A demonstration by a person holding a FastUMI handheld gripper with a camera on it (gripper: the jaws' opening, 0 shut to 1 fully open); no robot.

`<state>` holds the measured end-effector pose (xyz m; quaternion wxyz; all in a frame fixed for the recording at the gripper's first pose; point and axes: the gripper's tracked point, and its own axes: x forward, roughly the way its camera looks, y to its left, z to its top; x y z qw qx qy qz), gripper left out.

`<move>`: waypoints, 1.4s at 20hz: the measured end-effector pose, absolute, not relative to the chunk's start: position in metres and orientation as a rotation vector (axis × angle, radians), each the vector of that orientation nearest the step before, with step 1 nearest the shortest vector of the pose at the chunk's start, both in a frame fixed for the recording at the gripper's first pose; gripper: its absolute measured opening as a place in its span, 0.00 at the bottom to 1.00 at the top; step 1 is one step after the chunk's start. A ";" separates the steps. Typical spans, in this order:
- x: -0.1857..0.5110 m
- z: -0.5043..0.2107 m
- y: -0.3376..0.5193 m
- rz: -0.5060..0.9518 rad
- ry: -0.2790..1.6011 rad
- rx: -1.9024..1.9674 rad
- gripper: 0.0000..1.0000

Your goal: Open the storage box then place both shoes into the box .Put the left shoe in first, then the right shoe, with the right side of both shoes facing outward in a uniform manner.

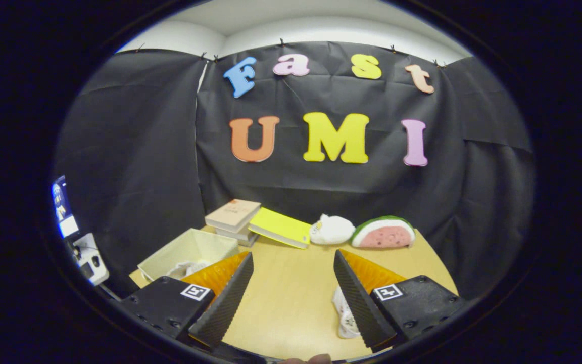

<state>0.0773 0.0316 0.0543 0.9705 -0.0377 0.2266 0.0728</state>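
Gripper view: the storage box (190,251) is seen standing open on the counter (291,288), beyond the left finger and just in front of a stack of books (234,217). Something white, taken to be one shoe (187,268), lies inside it, so the opening and the first placing are judged done, though which shoe it is cannot be told. A second white shoe (345,316) lies on the counter, close beside the right finger and partly hidden by it; it is judged still to be picked up and set in the box beside the first. The tongs (293,283) are spread wide and nothing is held between them. The box is pale, shallow and rectangular with thin walls. The shoe on the counter is white with darker markings; its facing cannot be made out.
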 end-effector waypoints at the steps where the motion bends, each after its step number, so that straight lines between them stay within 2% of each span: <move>1: 0.079 0.044 0.011 0.121 0.498 -0.089 1.00; 6: 0.095 -0.026 -0.060 0.107 0.744 -0.216 1.00; 12: 0.104 -0.116 -0.093 0.082 1.053 -0.171 1.00; 22: 0.129 -0.200 -0.105 0.106 1.329 -0.136 0.98; 25: 0.138 -0.210 -0.112 0.114 1.369 -0.143 0.88; 28: 0.140 -0.215 -0.105 0.159 1.405 -0.092 0.67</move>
